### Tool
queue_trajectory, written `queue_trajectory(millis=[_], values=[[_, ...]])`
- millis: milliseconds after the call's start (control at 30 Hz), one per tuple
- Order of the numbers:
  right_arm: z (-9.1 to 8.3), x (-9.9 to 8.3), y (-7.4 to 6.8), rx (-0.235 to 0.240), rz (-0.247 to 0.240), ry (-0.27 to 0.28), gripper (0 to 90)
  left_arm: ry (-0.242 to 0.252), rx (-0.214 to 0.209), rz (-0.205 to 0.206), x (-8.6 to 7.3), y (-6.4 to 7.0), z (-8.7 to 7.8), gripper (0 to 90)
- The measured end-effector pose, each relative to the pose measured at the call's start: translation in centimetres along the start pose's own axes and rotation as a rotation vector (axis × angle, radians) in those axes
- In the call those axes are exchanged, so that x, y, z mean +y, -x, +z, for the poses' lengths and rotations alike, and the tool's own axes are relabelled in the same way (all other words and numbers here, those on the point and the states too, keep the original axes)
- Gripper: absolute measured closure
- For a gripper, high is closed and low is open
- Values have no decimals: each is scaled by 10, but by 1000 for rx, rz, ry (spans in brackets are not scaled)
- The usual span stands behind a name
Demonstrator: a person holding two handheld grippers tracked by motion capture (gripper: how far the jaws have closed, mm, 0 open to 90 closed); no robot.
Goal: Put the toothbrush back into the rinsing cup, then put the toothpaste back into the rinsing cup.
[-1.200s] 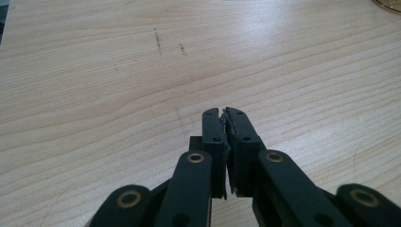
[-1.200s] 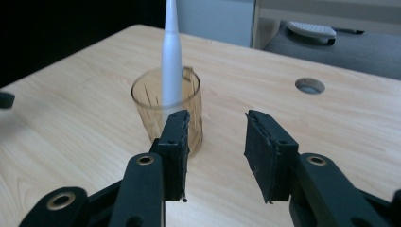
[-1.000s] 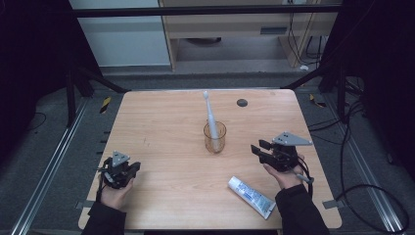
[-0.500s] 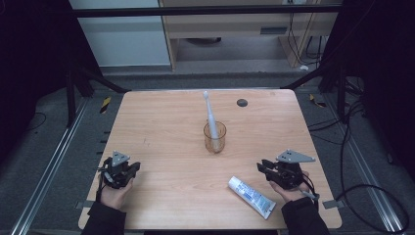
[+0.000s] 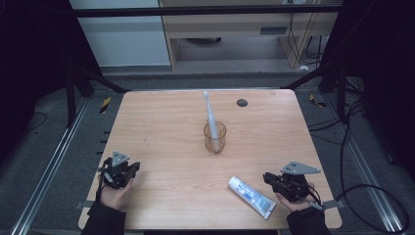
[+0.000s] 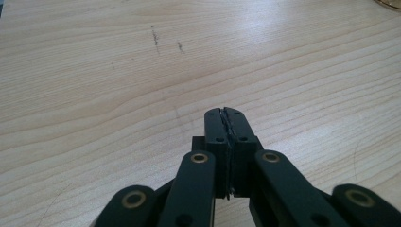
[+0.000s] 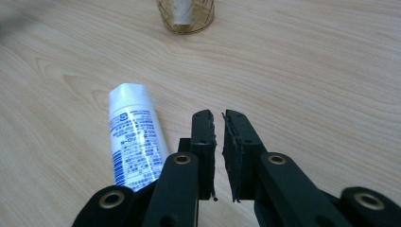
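A clear amber glass cup [image 5: 215, 137] stands mid-table with a white toothbrush [image 5: 210, 113] upright in it, head up. A white and blue toothpaste tube [image 5: 251, 197] lies flat near the front edge. My right gripper [image 5: 272, 179] rests low just right of the tube, with its jaws almost together and nothing between them. In the right gripper view the tube [image 7: 132, 137] lies left of that gripper [image 7: 218, 116], and the cup [image 7: 185, 16] is farther ahead. My left gripper [image 5: 131, 169] sits at the front left, shut and empty, over bare wood [image 6: 226, 112].
The wooden table [image 5: 161, 127] has a small black round mark [image 5: 242, 102] near its far edge. Metal rails and cables run along the floor on both sides. The cup's rim [image 6: 390, 4] shows at the top right corner of the left gripper view.
My right gripper has drawn back from beside the cup toward the front edge and come down next to the toothpaste tube. The left gripper has stayed put.
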State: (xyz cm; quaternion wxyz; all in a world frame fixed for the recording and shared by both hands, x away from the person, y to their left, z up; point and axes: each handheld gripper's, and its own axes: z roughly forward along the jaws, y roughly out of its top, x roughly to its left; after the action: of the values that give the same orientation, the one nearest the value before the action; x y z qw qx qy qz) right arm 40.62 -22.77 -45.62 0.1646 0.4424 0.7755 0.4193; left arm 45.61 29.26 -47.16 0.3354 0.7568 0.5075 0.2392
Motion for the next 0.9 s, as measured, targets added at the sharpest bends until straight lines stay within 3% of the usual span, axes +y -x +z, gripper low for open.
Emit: queue_trajectory(millis=[900], values=[[5, -16, -36, 123, -54, -72, 900, -2, 12, 6, 0, 0, 0, 885]])
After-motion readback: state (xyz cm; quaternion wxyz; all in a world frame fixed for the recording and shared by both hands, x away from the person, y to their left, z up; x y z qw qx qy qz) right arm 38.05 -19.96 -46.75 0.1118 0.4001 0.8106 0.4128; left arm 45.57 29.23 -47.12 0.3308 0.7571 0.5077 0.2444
